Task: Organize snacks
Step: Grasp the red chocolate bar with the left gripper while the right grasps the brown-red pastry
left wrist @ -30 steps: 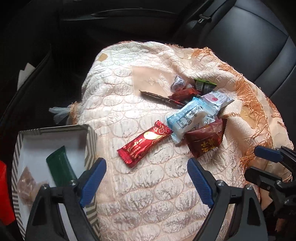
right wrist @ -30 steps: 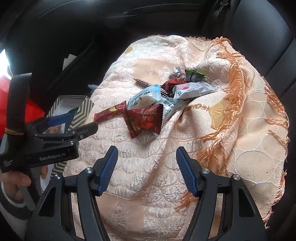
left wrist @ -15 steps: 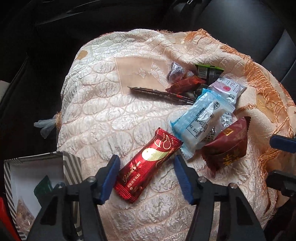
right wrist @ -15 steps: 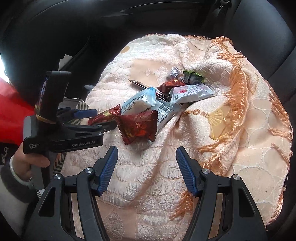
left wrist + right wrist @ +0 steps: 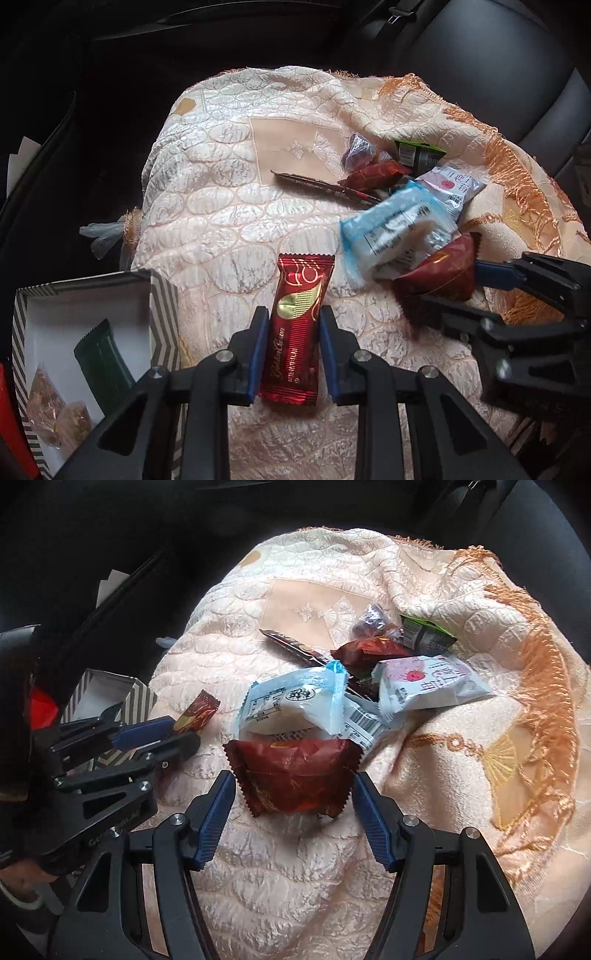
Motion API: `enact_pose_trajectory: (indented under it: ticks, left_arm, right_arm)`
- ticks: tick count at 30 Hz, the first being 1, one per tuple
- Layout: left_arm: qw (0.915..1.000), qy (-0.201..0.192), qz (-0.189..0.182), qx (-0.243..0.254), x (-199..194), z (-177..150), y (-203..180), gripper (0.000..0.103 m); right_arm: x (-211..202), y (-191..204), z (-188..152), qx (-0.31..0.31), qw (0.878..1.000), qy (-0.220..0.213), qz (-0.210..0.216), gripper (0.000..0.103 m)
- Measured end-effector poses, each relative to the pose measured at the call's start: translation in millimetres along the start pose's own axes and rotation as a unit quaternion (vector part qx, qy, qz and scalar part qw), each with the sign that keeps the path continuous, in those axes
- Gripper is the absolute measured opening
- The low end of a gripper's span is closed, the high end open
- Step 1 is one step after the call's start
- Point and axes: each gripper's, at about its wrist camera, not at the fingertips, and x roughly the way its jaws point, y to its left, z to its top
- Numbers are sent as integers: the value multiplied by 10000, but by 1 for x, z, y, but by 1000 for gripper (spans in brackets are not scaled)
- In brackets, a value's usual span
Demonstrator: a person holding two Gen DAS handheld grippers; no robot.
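box: a striped box (image 5: pixel 164 314) with white inside sits at the left edge of the cloth (image 5: pixel 229 206).
in the box: a dark green bar (image 5: pixel 103 363) and two small see-through candy bags (image 5: pixel 55 406).
left tool: the left tool (image 5: pixel 290 341) is squeezed on a long red bar (image 5: pixel 297 325), one pad on each side.
right tool: the right tool (image 5: pixel 293 821) is wide apart, with a dark red packet (image 5: pixel 293 773) between its fingers; i cannot tell if they touch it.
snack pile: a light blue packet (image 5: pixel 295 701) and a white packet (image 5: pixel 428 685) lie just behind the dark red packet.
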Motion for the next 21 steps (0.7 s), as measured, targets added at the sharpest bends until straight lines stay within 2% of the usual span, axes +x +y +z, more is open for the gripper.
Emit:
enact_pose_trajectory:
  ticks: [1,4,5,6,21]
  left_arm:
    - [10000,-6,5,-31,-2,-2,0,29]
    - [9999,-25,44,-121,-7,-7,0,29]
    - [9999,-43,66,-149,-9,-9,1,29]
    - [9998,-54,90,-189,-12,-10,1,29]
    - [9981,-351,228,-455,-51,-34,-1,29]
  right_arm:
    - [2,0,0,-30,10000,11,6,43]
    - [-1,1,-4,-105,9998,-66,128,39]
    - [-4,2,-6,-139,9998,-104,132,35]
    - [-9,3,-8,-199,9996,-161,138,26]
    - [-49,25,-33,-429,9976,-235,486,27]
